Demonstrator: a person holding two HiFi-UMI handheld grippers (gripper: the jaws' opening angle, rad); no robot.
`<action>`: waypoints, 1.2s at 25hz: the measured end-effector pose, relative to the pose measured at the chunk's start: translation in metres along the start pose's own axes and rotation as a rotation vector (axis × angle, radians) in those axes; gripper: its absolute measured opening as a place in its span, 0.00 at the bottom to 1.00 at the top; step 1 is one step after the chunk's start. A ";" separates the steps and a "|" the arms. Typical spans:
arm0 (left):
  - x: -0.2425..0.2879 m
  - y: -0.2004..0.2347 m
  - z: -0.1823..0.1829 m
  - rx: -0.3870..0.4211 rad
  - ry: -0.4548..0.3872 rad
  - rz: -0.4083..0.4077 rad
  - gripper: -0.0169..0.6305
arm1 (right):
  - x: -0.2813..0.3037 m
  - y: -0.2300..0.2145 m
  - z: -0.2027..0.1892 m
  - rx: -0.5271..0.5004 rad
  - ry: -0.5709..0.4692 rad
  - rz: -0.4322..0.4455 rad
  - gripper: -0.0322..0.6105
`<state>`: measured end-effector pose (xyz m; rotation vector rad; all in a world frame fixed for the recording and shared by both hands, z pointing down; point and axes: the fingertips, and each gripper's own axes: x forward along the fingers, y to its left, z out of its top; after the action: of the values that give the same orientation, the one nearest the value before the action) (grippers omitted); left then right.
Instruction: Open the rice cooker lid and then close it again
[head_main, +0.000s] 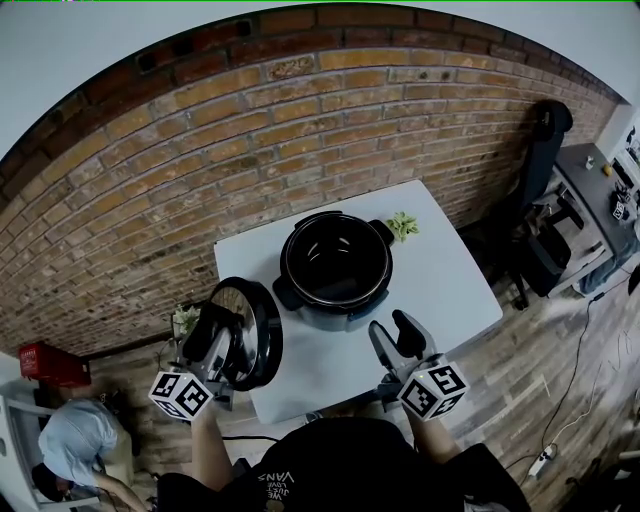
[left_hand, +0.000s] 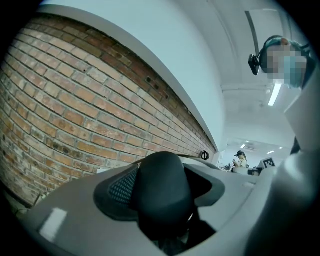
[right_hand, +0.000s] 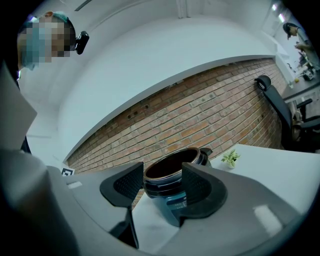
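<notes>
The black rice cooker (head_main: 335, 268) stands with its top uncovered in the middle of the white table (head_main: 455, 290), its dark inner pot showing. Its round lid (head_main: 245, 333) is off the cooker, held on edge beyond the table's left side. My left gripper (head_main: 215, 345) is shut on the lid's black knob (left_hand: 162, 190), which fills the gap between the jaws in the left gripper view. My right gripper (head_main: 398, 340) hangs open just in front of the cooker, nothing between its fingers. The cooker (right_hand: 172, 175) shows beyond those jaws in the right gripper view.
A small green plant (head_main: 403, 226) sits on the table behind the cooker on the right. A brick wall runs behind. An office chair (head_main: 545, 150) and a desk stand at the right. Someone sits at the lower left (head_main: 75, 440) near a red box (head_main: 45, 362).
</notes>
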<state>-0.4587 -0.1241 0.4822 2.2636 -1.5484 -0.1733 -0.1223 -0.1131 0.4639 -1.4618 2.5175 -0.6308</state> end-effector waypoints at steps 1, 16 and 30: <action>0.002 -0.001 0.004 0.008 -0.006 -0.004 0.45 | 0.001 -0.001 0.001 0.000 0.003 0.000 0.41; 0.113 -0.096 0.072 0.305 0.039 -0.298 0.45 | -0.008 -0.048 0.025 0.014 -0.019 -0.042 0.41; 0.214 -0.193 0.043 0.584 0.229 -0.591 0.45 | -0.026 -0.109 0.045 0.033 -0.046 -0.109 0.41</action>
<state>-0.2229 -0.2702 0.3929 3.0126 -0.8415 0.4224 -0.0072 -0.1502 0.4695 -1.5921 2.3943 -0.6446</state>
